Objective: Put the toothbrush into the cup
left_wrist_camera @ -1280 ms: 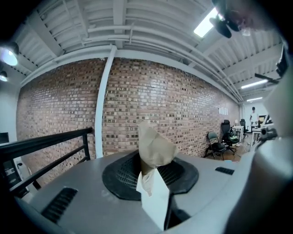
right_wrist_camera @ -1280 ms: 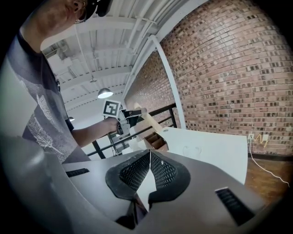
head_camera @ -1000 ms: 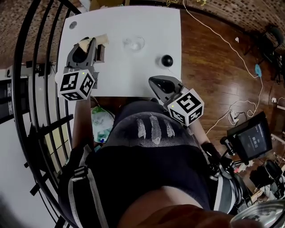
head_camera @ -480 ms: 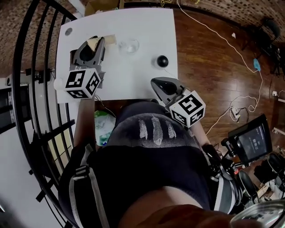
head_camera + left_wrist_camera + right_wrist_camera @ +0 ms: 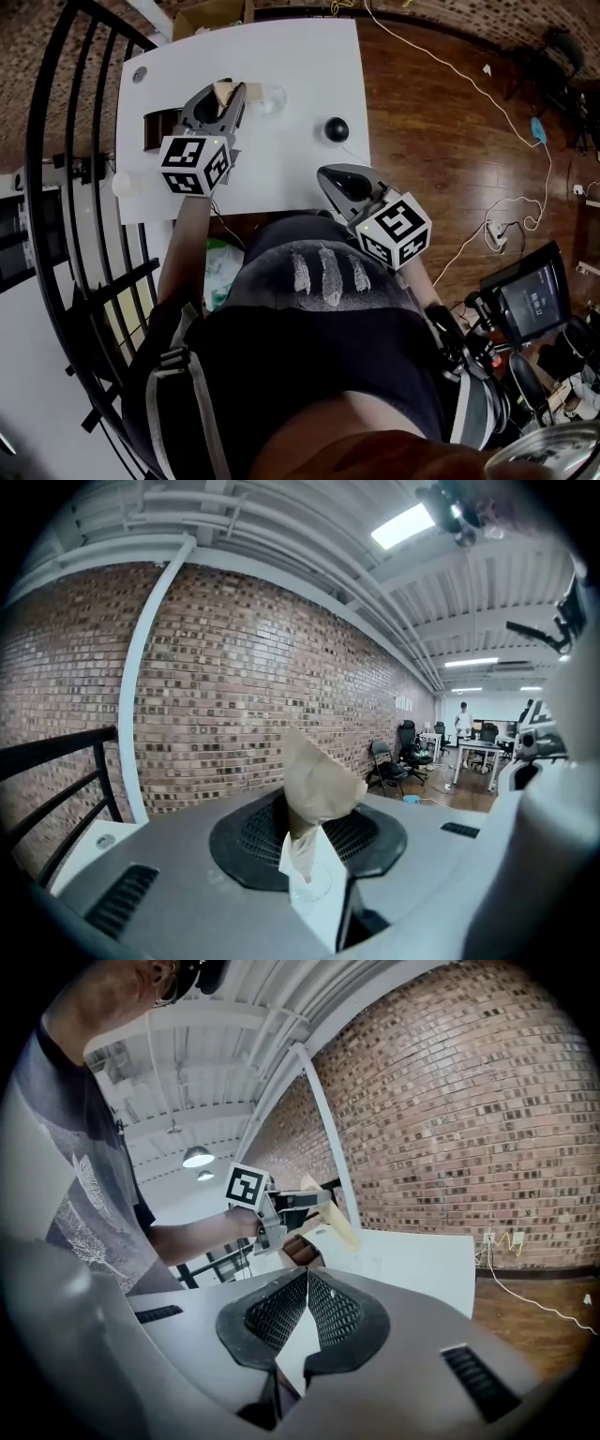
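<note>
My left gripper is shut on a cream toothbrush over the white table. The clear glass cup stands just right of the jaw tips. In the left gripper view the toothbrush's beige end sticks up between the dark pads. The right gripper view shows the left gripper with the toothbrush slanting down out of it. My right gripper hangs at the table's near edge. Its jaws are shut and empty.
A black round object sits on the table right of the cup. A brown open box lies at the table's left side. A black railing runs along the left. Cables trail over the wooden floor to the right.
My left gripper has carried the toothbrush to the right, closer to the glass cup, uncovering the brown box. The right gripper has barely moved.
</note>
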The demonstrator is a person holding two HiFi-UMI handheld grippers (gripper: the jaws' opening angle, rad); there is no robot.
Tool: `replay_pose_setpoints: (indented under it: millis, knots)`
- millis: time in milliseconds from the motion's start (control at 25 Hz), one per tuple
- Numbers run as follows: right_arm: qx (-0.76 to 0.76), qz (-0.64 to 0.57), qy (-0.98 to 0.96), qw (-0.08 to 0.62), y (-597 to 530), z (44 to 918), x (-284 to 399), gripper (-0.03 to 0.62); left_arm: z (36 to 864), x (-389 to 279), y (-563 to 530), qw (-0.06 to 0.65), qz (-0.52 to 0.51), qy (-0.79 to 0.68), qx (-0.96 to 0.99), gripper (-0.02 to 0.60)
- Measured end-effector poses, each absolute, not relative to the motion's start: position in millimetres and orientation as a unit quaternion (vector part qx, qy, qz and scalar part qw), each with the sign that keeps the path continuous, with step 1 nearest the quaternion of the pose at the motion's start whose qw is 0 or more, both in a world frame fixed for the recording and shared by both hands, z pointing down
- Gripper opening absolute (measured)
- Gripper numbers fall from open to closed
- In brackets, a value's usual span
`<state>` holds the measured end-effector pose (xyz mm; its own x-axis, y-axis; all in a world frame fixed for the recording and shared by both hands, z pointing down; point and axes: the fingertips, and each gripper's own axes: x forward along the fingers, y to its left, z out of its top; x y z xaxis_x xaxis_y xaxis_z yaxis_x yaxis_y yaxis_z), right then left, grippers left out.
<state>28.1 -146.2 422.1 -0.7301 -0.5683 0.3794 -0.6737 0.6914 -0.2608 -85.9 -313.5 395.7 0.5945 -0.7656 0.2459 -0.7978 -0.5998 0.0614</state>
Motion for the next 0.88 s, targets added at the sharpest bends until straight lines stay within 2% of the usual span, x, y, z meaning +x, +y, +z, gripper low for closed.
replay_pose_setpoints:
  millis: [720, 880]
  knots:
    - [0.353, 0.196, -0.905, 0.135, -147, 423, 34, 0.002, 487, -43, -336, 0.133, 0.18, -0.395, 0.891, 0.091]
    - [0.354, 0.192, -0.905, 0.134, -146, 420, 35, 0.002, 499, -44, -337, 0.14, 0.203, -0.389, 0.888, 0.113]
